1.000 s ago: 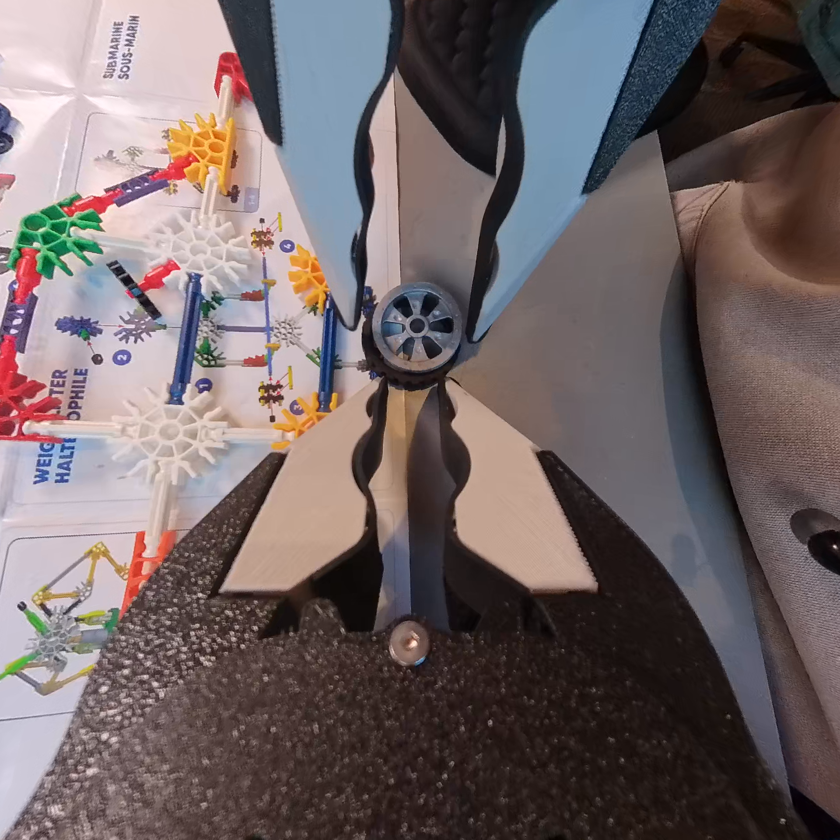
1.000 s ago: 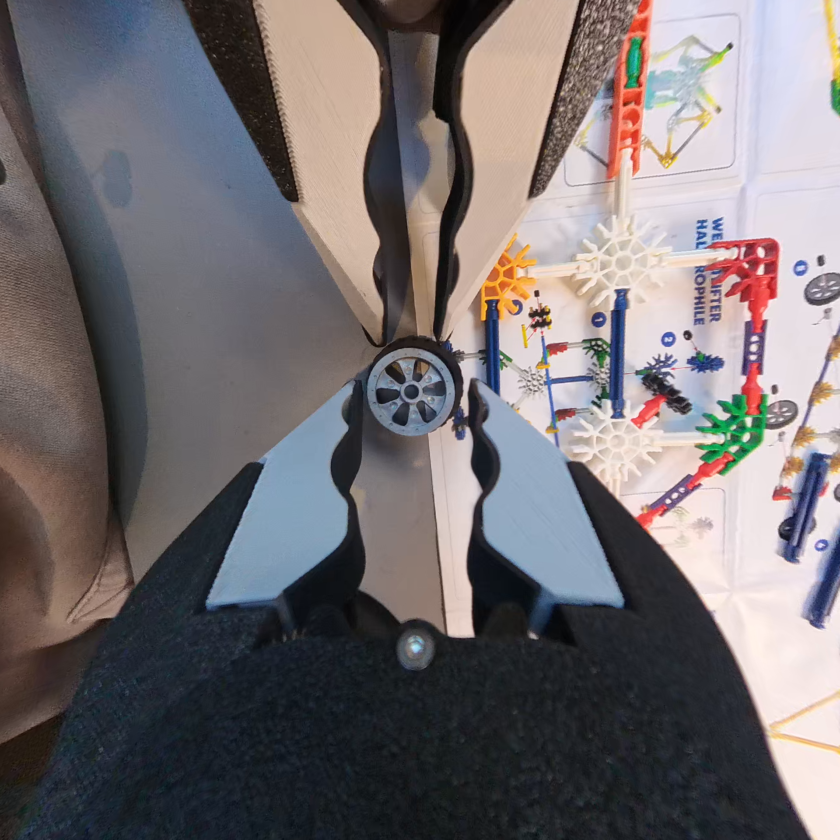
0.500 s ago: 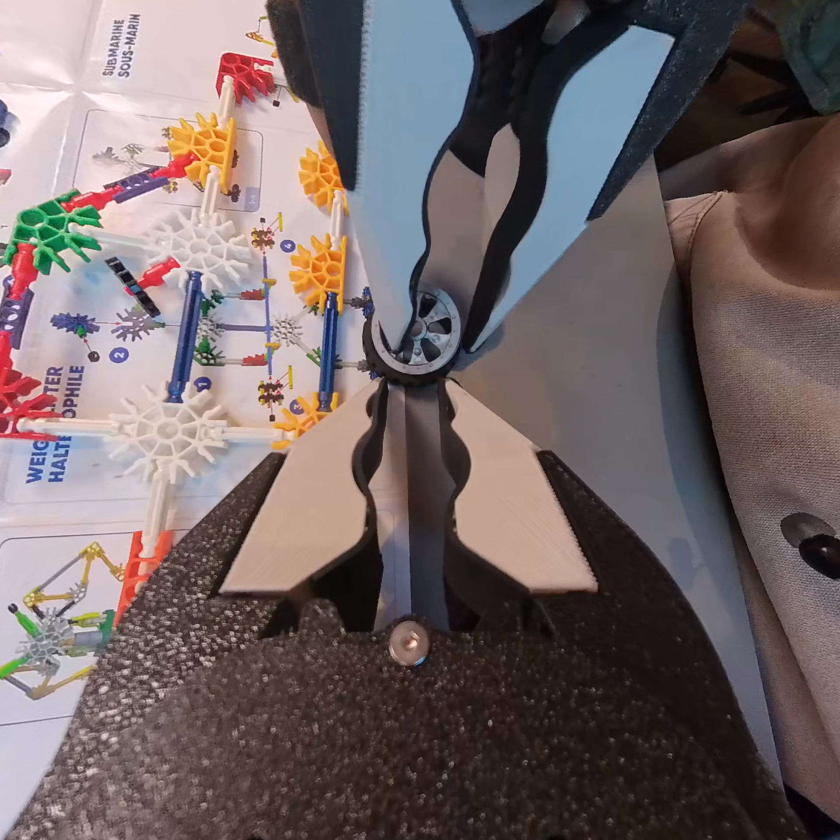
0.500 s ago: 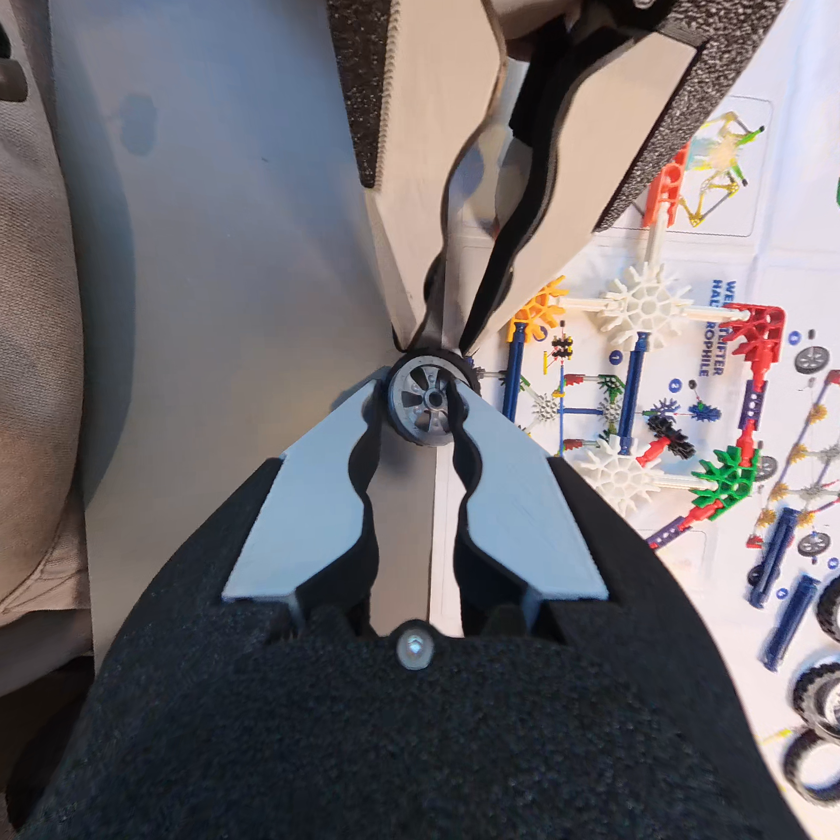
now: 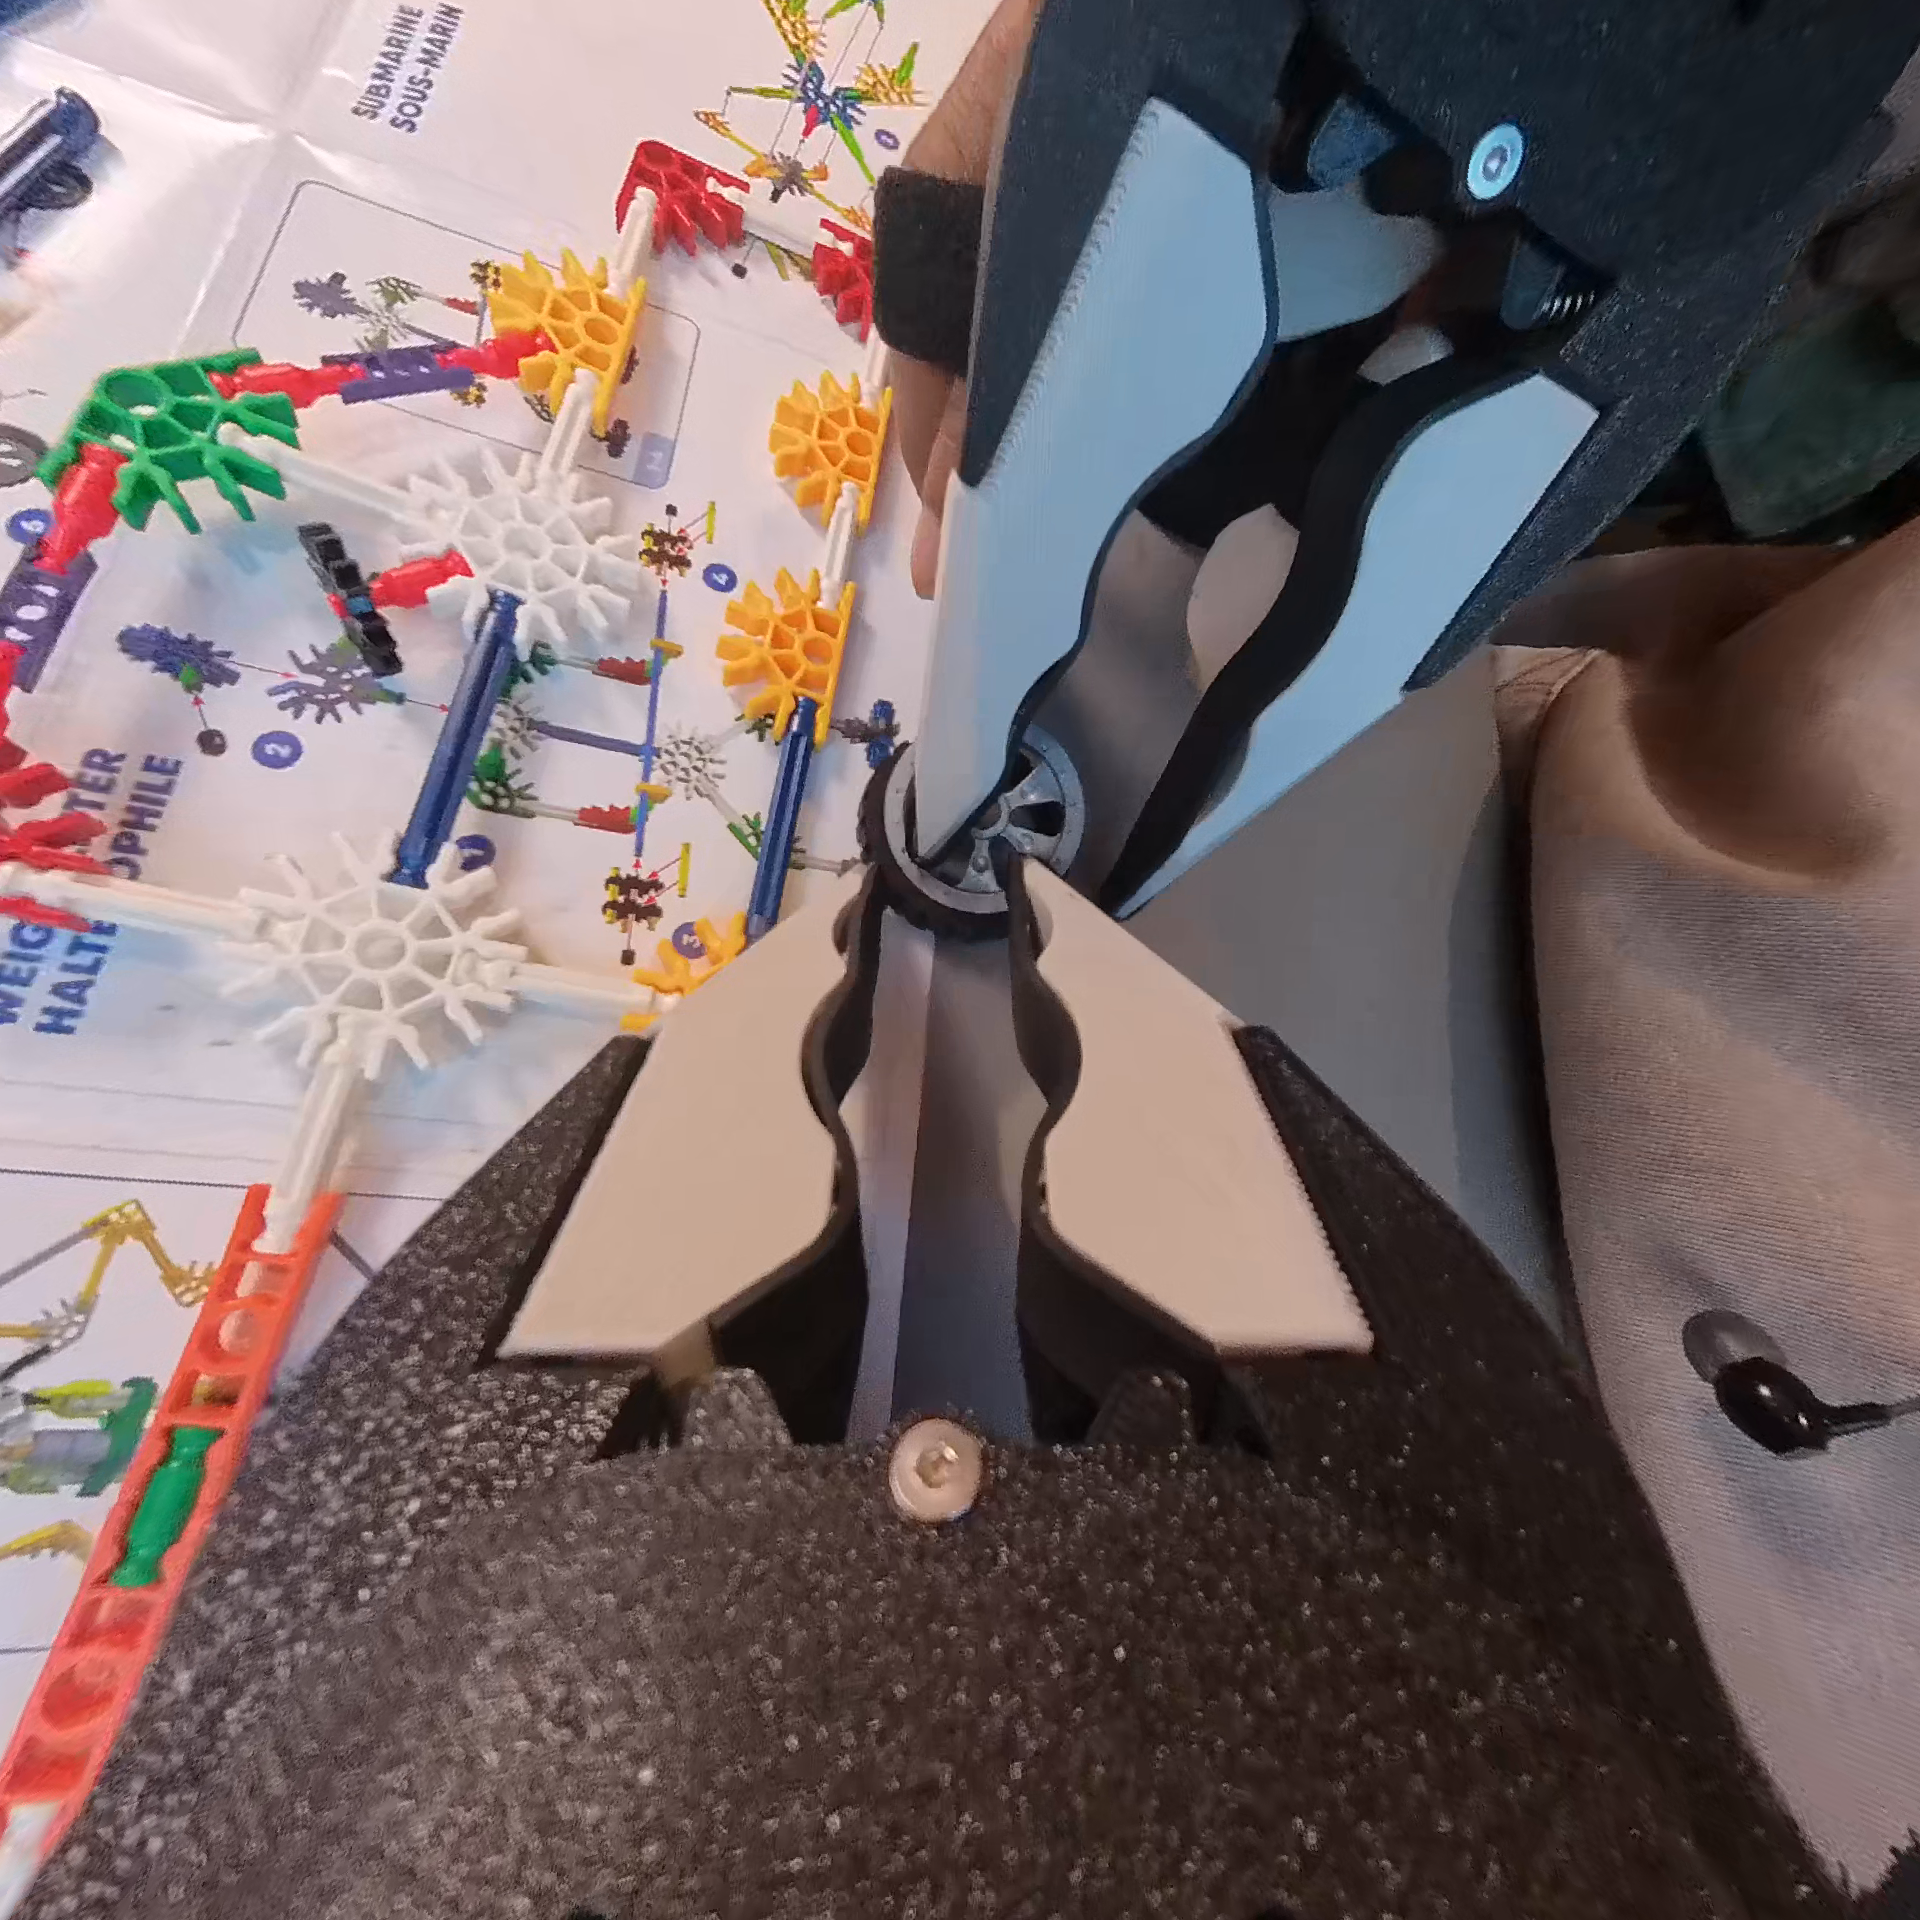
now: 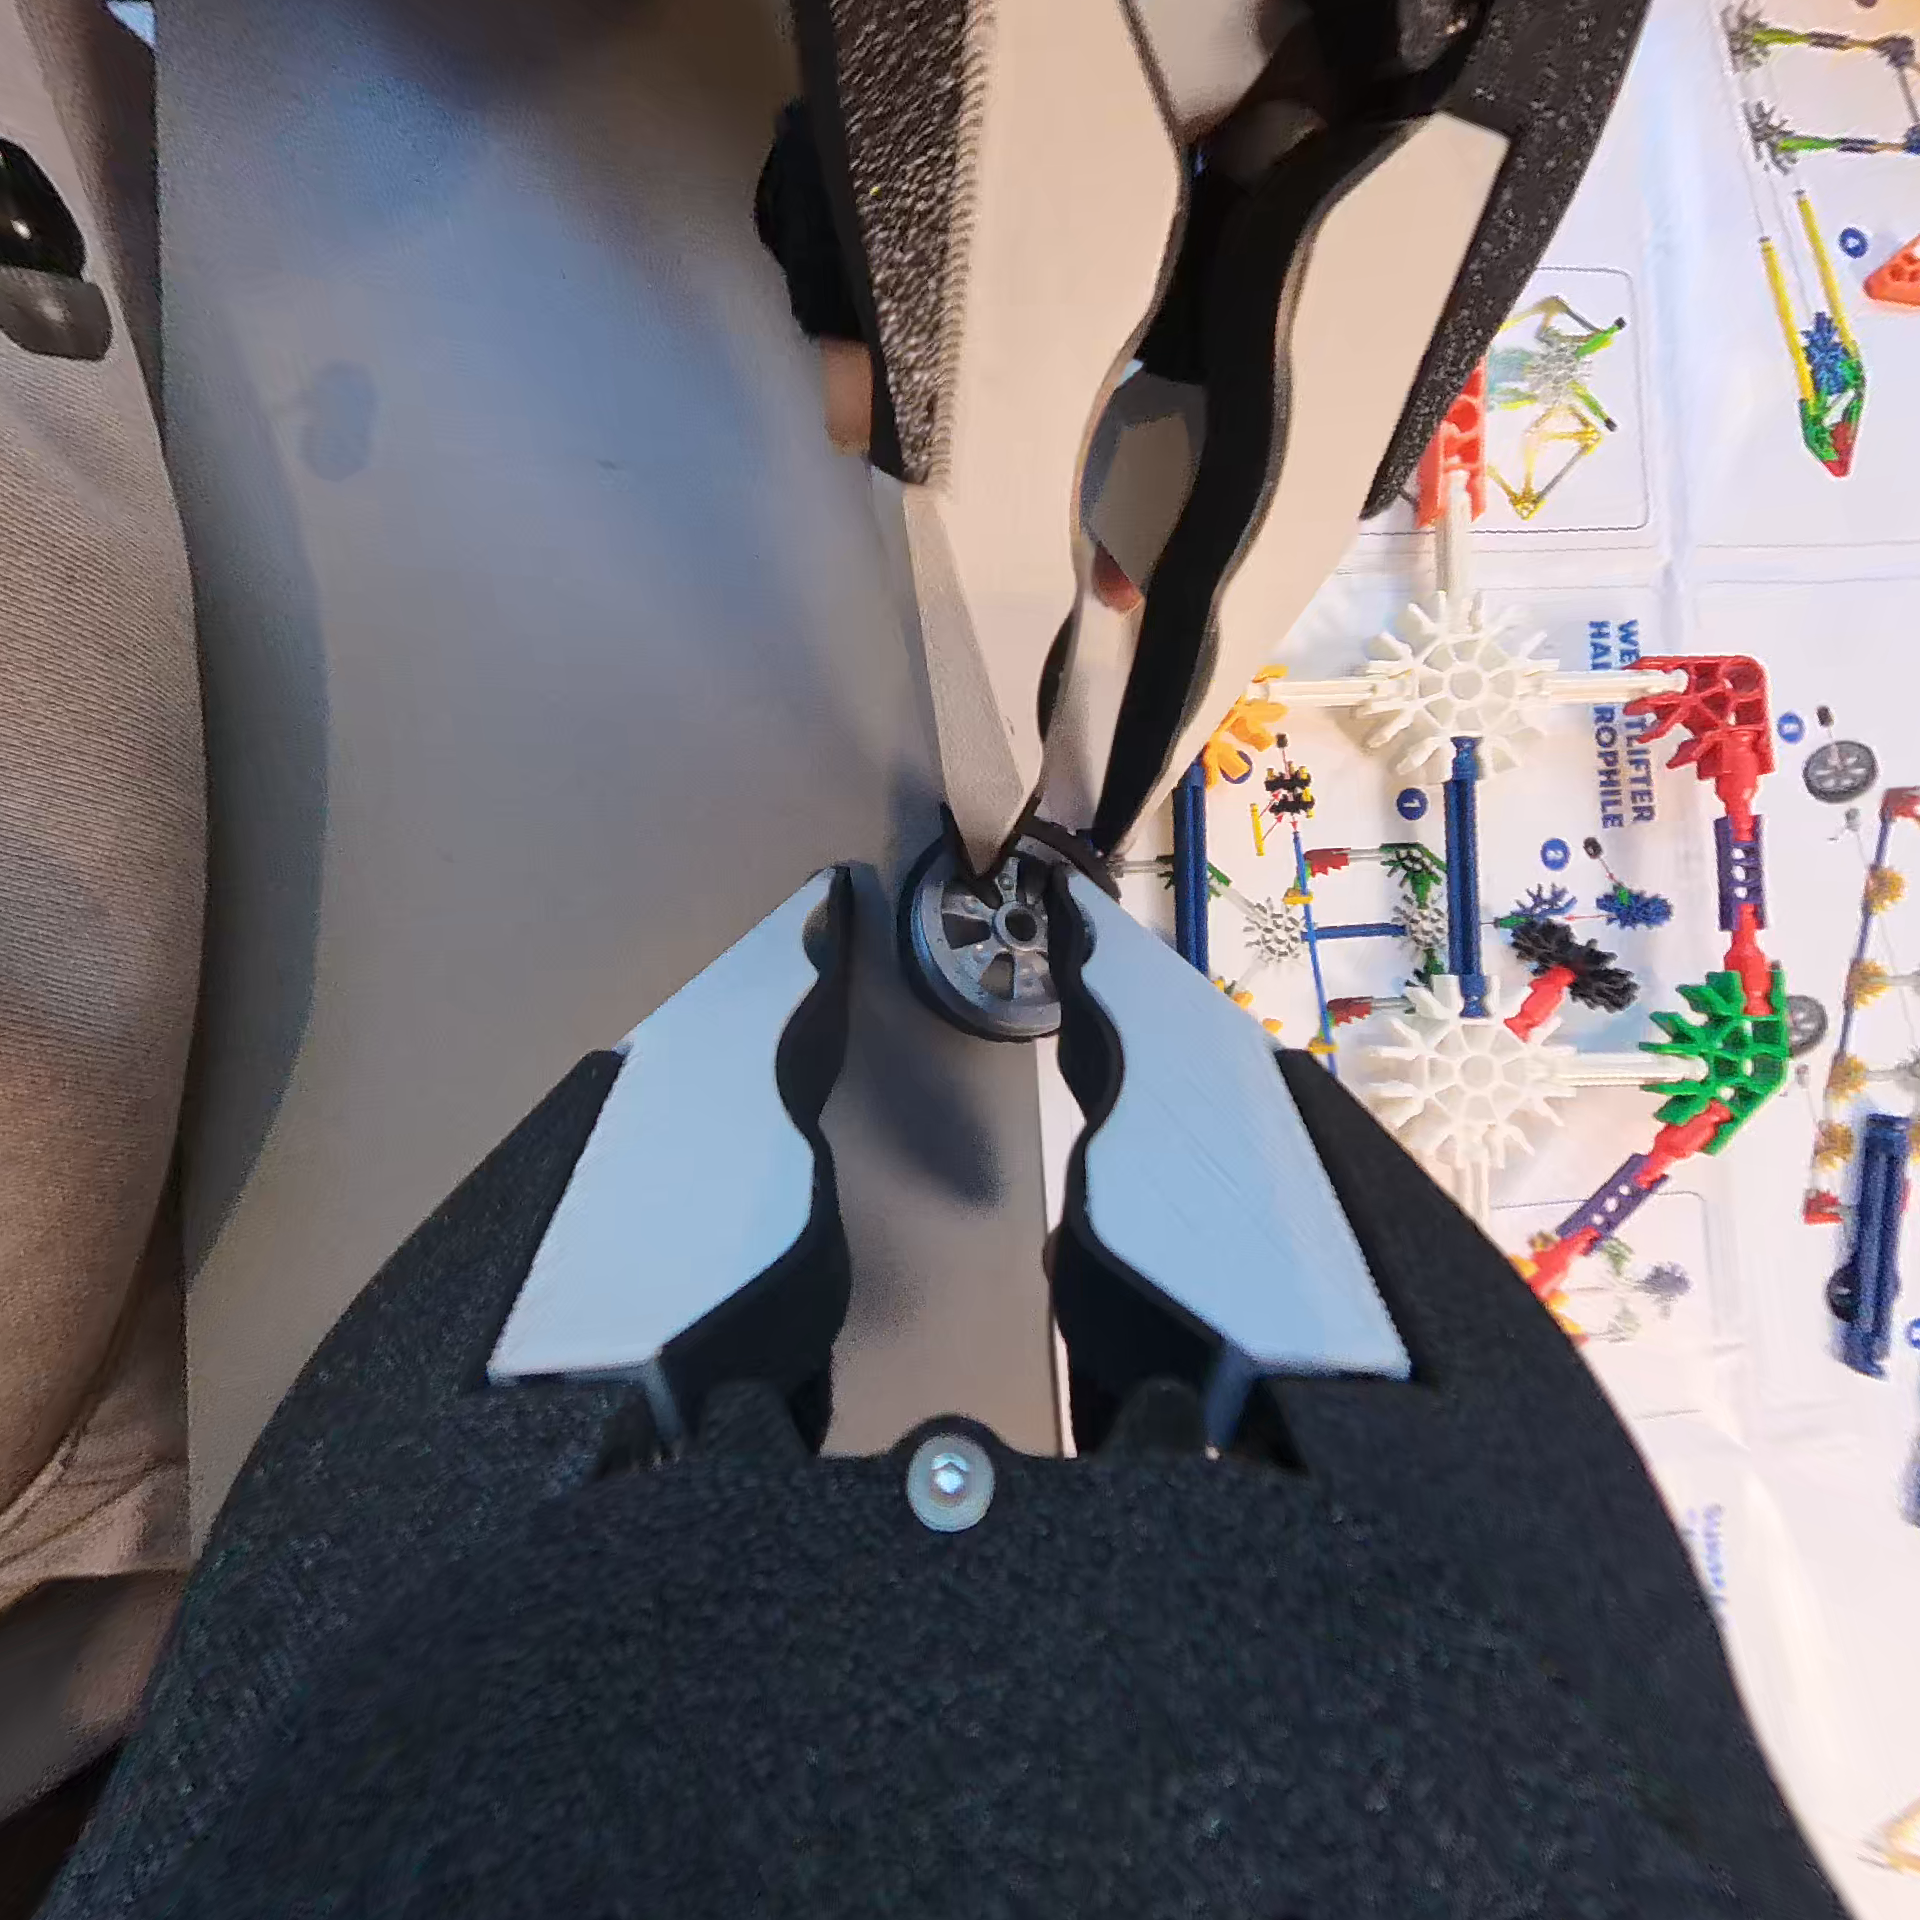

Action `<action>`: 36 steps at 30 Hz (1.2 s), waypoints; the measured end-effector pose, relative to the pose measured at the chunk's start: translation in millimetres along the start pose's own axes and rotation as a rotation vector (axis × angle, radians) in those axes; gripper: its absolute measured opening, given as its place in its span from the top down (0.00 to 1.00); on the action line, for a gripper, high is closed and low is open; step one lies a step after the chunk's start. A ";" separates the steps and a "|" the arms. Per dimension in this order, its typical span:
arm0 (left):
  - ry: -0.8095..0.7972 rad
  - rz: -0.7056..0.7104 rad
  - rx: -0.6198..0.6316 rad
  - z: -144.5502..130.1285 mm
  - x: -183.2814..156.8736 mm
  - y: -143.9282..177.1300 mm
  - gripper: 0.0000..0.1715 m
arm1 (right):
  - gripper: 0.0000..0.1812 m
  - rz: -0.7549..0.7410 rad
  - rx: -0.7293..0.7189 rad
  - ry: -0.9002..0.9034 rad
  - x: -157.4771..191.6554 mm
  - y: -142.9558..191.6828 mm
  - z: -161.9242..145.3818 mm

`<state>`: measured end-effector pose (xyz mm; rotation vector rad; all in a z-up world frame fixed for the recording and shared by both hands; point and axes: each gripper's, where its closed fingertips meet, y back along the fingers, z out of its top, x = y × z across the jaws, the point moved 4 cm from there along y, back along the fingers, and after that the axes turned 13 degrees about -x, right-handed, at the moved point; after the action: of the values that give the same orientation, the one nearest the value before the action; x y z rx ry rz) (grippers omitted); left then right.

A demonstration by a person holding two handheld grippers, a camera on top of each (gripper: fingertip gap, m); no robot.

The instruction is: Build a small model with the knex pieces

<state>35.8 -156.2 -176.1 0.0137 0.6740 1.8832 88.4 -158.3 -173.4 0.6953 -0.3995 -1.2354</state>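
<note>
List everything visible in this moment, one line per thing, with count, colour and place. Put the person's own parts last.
wheel: one, grey hub with black tyre, at the tips of both grippers.
rod-and-connector frame: one, white, blue, yellow, red, green and orange pieces, on the sheet.
instruction sheet: one, white with coloured diagrams, under the frame.
table: grey, bare beside the sheet.
loose blue part: one, on the sheet at the right wrist view's far right.
beige cloth: along the table edge.
left gripper: beige fingers, black body, shut on the tyre.
right gripper: pale blue fingers, one tip across the hub; grip unclear.
</note>
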 end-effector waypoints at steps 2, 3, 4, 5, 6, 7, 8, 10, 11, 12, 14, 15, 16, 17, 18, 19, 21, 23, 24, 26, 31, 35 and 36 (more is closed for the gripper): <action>-0.047 0.051 0.018 -0.8 -0.1 -2.1 0.87 | 0.77 0.000 -0.053 -0.077 2.0 2.5 1.0; -0.071 0.065 0.022 -0.7 -1.0 -2.8 0.87 | 0.74 -0.003 -0.077 -0.131 1.4 5.3 2.1; -0.085 0.074 0.027 -0.6 -1.7 -2.9 0.88 | 0.75 -0.013 -0.099 -0.171 -0.7 9.6 3.4; -0.091 0.079 0.031 -0.6 -1.8 -2.8 0.88 | 0.76 -0.029 -0.108 -0.202 -3.9 14.8 3.8; -0.095 0.081 0.032 -0.6 -2.0 -2.9 0.88 | 0.79 -0.043 -0.106 -0.218 -7.0 19.7 3.6; -0.100 0.083 0.034 -0.6 -2.1 -2.9 0.88 | 0.81 -0.059 -0.100 -0.223 -9.6 23.6 3.1; -0.105 0.085 0.038 -0.5 -2.2 -2.8 0.88 | 0.83 -0.064 -0.083 -0.224 -10.4 25.7 1.4; -0.106 0.085 0.042 -0.5 -2.1 -2.8 0.88 | 0.83 -0.049 -0.029 -0.223 -7.5 23.9 -4.4; -0.100 0.081 0.042 -0.5 -1.9 -2.7 0.88 | 0.83 -0.048 -0.009 -0.215 -6.6 21.5 -6.6; -0.089 0.075 0.041 -0.7 -1.5 -2.5 0.88 | 0.84 -0.052 -0.012 -0.204 -7.0 20.0 -5.6; -0.068 0.068 0.040 -1.0 -0.9 -2.0 0.89 | 0.83 -0.035 0.001 -0.193 -5.8 17.9 -3.2; -0.059 0.065 0.040 -1.2 -0.5 -1.7 0.89 | 0.83 -0.032 0.015 -0.165 -5.6 17.0 -2.6; -0.050 0.063 0.039 -1.4 -0.1 -1.5 0.90 | 0.82 -0.028 0.038 -0.127 -4.6 16.0 -2.8; -0.038 0.059 0.039 -1.7 0.5 -1.1 0.90 | 0.82 -0.024 0.057 -0.087 -3.7 15.1 -2.3; -0.022 0.051 0.040 -1.8 1.1 -0.7 0.91 | 0.83 -0.019 0.075 -0.045 -3.1 14.2 -2.1; -0.010 0.047 0.042 -1.9 1.9 -0.6 0.91 | 0.86 -0.025 0.089 0.002 -4.3 13.5 -2.3; -0.010 0.042 0.048 -1.9 2.3 -0.5 0.91 | 0.87 -0.003 0.103 0.078 -5.3 13.6 -2.8; -0.013 0.044 0.052 -1.8 3.0 -0.5 0.92 | 0.89 0.043 0.109 0.114 -5.3 13.6 -2.2; -0.019 0.056 0.051 -1.6 5.2 -0.5 0.96 | 0.89 0.065 0.116 0.128 -5.8 13.4 -1.7; -0.011 0.052 0.053 -1.3 5.5 -0.6 0.96 | 0.90 0.120 0.145 0.142 -7.8 13.3 -0.6; -0.010 0.054 0.048 -1.4 4.6 -0.4 0.96 | 0.90 0.246 0.243 0.159 -12.1 11.8 2.8; -0.050 0.068 0.059 -1.4 4.4 -0.9 0.96 | 0.90 0.324 0.292 0.150 -14.7 10.2 4.5; -0.064 0.072 0.065 -1.4 4.4 -0.9 0.96 | 0.91 0.338 0.294 0.145 -15.0 9.7 4.2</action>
<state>34.3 -152.9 -179.0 0.1406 0.6983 1.9211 88.2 -143.7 -162.4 0.9210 -0.5595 -0.8089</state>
